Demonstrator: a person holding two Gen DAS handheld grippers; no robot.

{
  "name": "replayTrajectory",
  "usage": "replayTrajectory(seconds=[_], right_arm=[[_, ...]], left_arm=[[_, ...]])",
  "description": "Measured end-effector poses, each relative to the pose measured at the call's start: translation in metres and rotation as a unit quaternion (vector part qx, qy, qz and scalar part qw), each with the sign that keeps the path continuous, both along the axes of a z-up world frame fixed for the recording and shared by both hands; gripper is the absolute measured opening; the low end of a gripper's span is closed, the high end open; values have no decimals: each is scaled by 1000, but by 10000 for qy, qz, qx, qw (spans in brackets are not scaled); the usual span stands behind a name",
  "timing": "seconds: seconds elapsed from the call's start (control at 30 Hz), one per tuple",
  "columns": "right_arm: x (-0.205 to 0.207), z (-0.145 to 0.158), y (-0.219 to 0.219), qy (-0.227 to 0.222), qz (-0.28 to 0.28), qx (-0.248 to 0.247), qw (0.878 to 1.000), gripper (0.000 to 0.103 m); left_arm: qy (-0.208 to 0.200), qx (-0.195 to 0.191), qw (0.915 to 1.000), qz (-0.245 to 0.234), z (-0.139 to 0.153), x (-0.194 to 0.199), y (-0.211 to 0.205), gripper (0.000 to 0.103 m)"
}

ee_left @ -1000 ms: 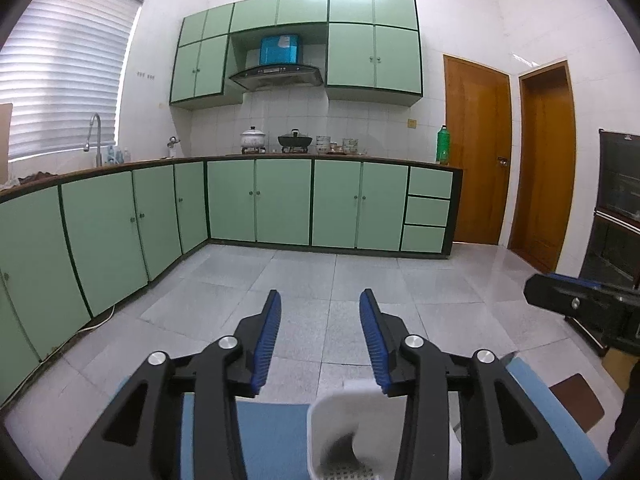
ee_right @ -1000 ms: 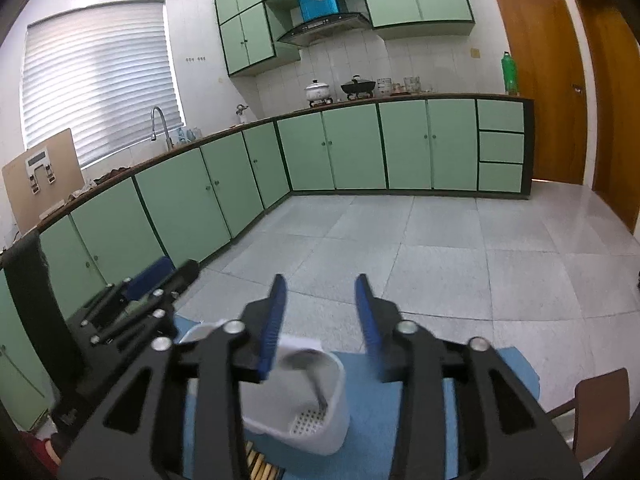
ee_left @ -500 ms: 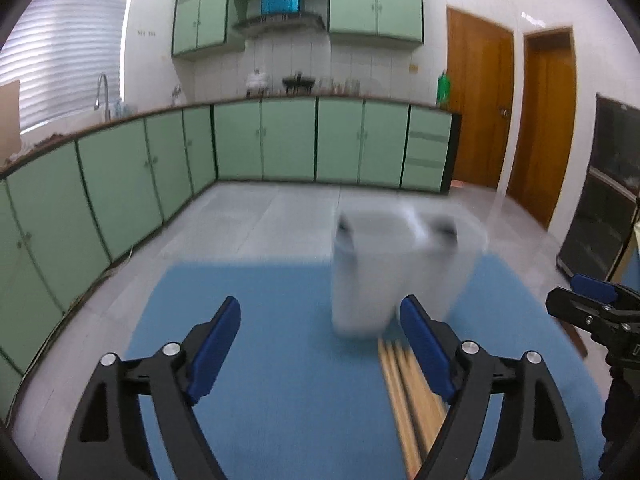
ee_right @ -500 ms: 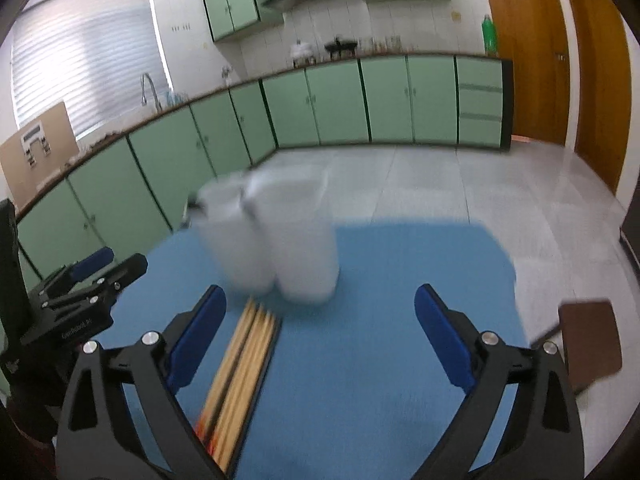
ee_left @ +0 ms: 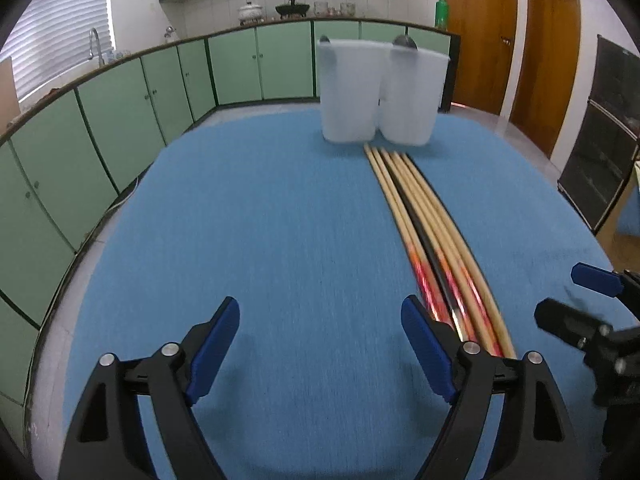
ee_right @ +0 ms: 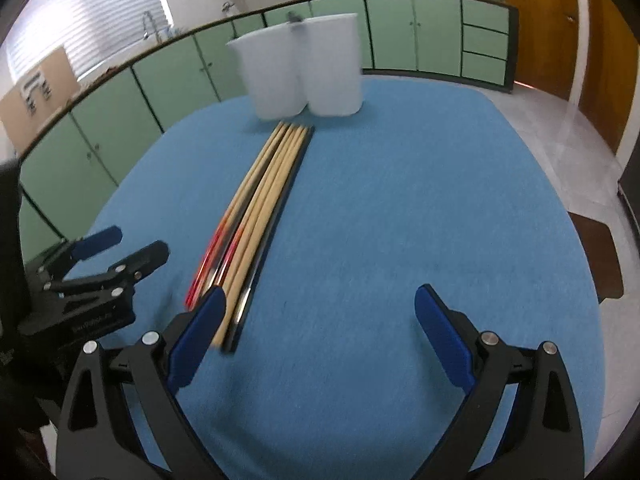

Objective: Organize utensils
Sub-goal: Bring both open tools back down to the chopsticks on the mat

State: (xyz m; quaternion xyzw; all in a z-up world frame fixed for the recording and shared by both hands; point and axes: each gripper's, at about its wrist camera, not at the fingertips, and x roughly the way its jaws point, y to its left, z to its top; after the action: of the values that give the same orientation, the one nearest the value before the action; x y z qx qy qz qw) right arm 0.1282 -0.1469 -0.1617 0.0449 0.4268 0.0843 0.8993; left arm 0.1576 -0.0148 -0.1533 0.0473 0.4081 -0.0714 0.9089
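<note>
A row of several wooden chopsticks [ee_left: 430, 224] with red ends lies lengthwise on the blue mat [ee_left: 280, 220]; it also shows in the right wrist view [ee_right: 264, 196]. At the mat's far end stands a white two-compartment utensil holder [ee_left: 378, 92], also in the right wrist view [ee_right: 304, 68], with dark utensil tips showing above its rim. My left gripper [ee_left: 320, 340] is open and empty over the near mat, left of the chopsticks' red ends. My right gripper [ee_right: 316, 332] is open and empty, right of the chopsticks.
The mat [ee_right: 400, 200] covers a table in a kitchen with green cabinets [ee_left: 120, 112] along the left and back. Brown doors [ee_left: 480, 36] stand at the right. A brown chair seat [ee_right: 600, 256] sits past the table's right edge.
Both grippers have pulled back from the holder and tilted down toward the mat. Their jaws have opened wide. The chopsticks and the whole mat have come into view.
</note>
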Motion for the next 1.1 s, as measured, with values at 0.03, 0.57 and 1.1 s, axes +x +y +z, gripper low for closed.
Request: replayTrajectory(seconds=[0.03, 0.57, 1.1], right_arm=[[-2, -1, 2, 8, 17, -40, 10000, 92], [-6, -12, 24, 190, 28, -652, 9977, 92], [-1, -10, 9, 209, -180, -648, 9975, 74]], left_arm=[[30, 3, 10000, 4, -2, -2, 0, 83], [385, -73, 9992, 121, -16, -13, 16, 86], [421, -53, 9991, 90, -18, -9, 14, 90]])
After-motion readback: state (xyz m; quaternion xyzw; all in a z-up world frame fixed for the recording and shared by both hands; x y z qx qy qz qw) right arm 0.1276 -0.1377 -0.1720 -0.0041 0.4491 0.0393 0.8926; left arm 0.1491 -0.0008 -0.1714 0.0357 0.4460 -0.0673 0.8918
